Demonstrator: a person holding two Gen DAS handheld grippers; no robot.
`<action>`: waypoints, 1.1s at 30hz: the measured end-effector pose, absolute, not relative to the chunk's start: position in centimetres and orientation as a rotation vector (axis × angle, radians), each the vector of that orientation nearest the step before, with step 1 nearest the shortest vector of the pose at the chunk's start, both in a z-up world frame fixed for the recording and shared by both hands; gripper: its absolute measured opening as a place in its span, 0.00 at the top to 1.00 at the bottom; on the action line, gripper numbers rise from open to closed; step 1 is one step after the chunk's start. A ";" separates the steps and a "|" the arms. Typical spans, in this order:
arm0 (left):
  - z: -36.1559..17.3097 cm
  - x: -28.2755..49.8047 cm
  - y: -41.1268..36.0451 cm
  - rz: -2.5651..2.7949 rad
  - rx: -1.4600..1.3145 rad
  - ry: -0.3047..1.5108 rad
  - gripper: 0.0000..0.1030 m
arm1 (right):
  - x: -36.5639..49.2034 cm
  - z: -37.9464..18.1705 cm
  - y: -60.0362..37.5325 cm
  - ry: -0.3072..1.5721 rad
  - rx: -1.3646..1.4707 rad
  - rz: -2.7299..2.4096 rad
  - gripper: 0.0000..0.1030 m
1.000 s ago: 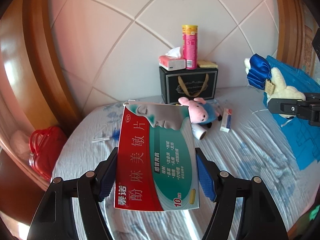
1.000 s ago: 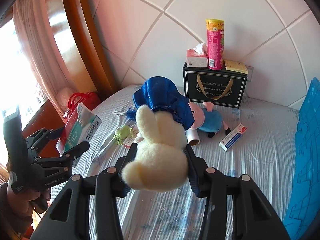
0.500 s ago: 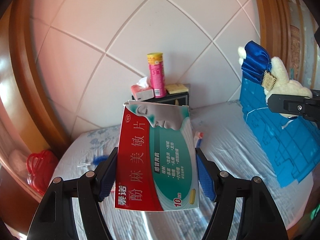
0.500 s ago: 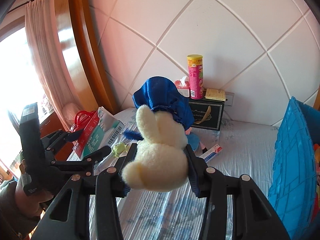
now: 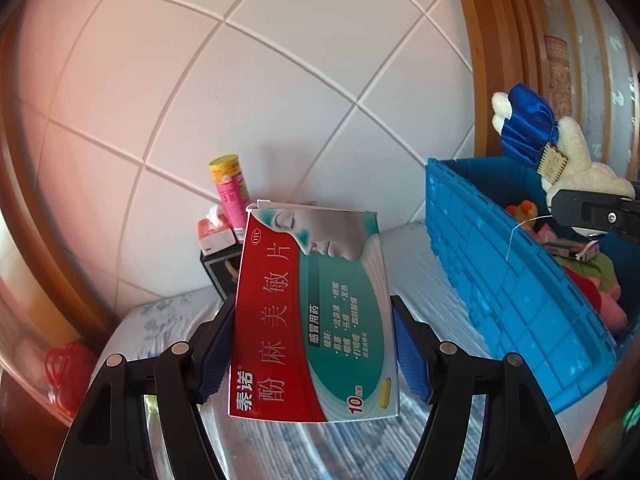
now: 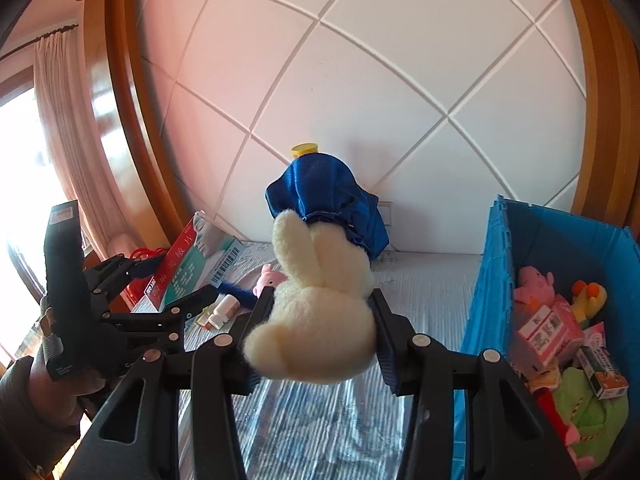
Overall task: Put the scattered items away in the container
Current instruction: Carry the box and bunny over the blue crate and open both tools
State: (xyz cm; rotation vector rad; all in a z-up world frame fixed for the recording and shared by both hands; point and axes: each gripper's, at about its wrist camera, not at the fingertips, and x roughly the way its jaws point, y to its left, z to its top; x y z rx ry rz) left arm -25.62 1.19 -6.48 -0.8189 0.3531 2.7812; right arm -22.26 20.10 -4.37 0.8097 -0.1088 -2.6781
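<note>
- Left wrist view: the left gripper clamps a medicine box at frame centre, held above the bed; the blue crate stands at right. It's the carrying step.
- Right wrist view: the right gripper pinches a plush rabbit mid-frame; the crate's at right, so next I'd swing over its rim and let go.

Medicine box brand: 泰诺, white on red at the lower corner
Medicine box name: 酚麻美敏片
Medicine box dark strip: 感冒用药
Medicine box oval mark: OTC
Medicine box count: 10
Medicine box side: barcode, digits unreadable
</note>
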 end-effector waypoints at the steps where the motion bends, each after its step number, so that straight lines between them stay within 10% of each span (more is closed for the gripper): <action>1: -6.3 -25.7 2.3 2.777 -0.814 0.361 0.31 | -22.2 -4.1 21.1 -0.113 0.807 -2.685 0.57; 33: -4.9 -28.2 32.6 2.457 -0.744 0.446 0.31 | -19.2 -3.6 50.1 -0.250 0.997 -3.001 0.57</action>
